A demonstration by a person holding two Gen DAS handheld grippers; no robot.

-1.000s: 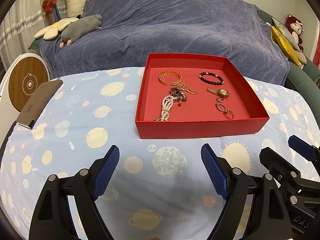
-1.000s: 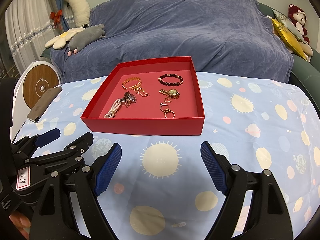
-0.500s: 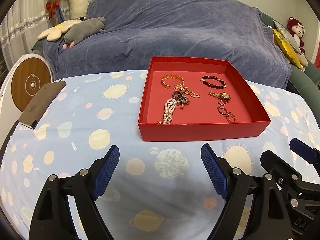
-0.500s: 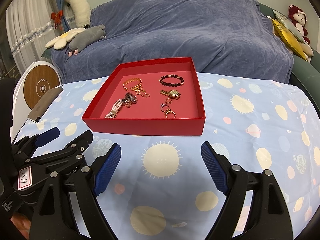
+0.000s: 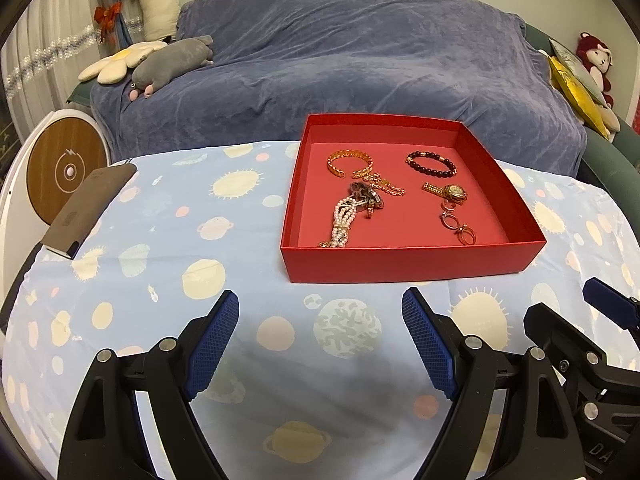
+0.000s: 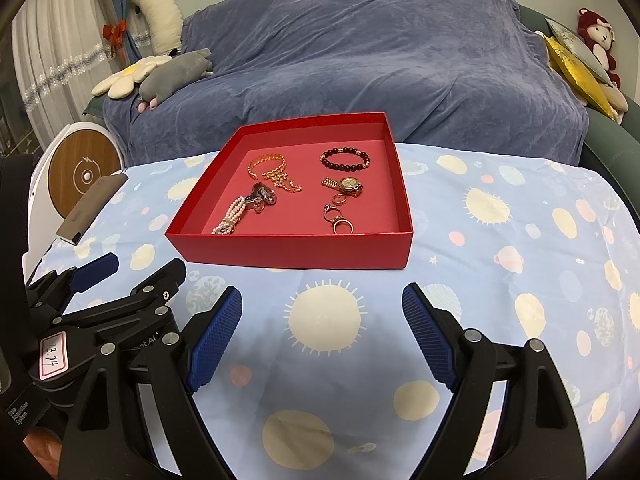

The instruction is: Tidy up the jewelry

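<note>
From the left wrist, the left gripper (image 5: 320,336) is wide open and holds nothing. The red box (image 5: 404,260) with the jewelry (image 5: 352,216) sits ahead on the table.

From the right wrist, the right gripper (image 6: 322,332) is open too. The small rings (image 6: 338,216) are hard to count.

A: What do my grippers look like?

B: left gripper (image 5: 320,344) and right gripper (image 6: 322,340): black plastic frames with triangular cut-outs, silver screws at the joints, blue cross-hatched pads (image 6: 216,336).

A: Markings?

B: Pink-edged label reading "13.14" (image 6: 53,355), small white print below it. A bit of my skin (image 6: 42,450) shows bottom-left.
</note>
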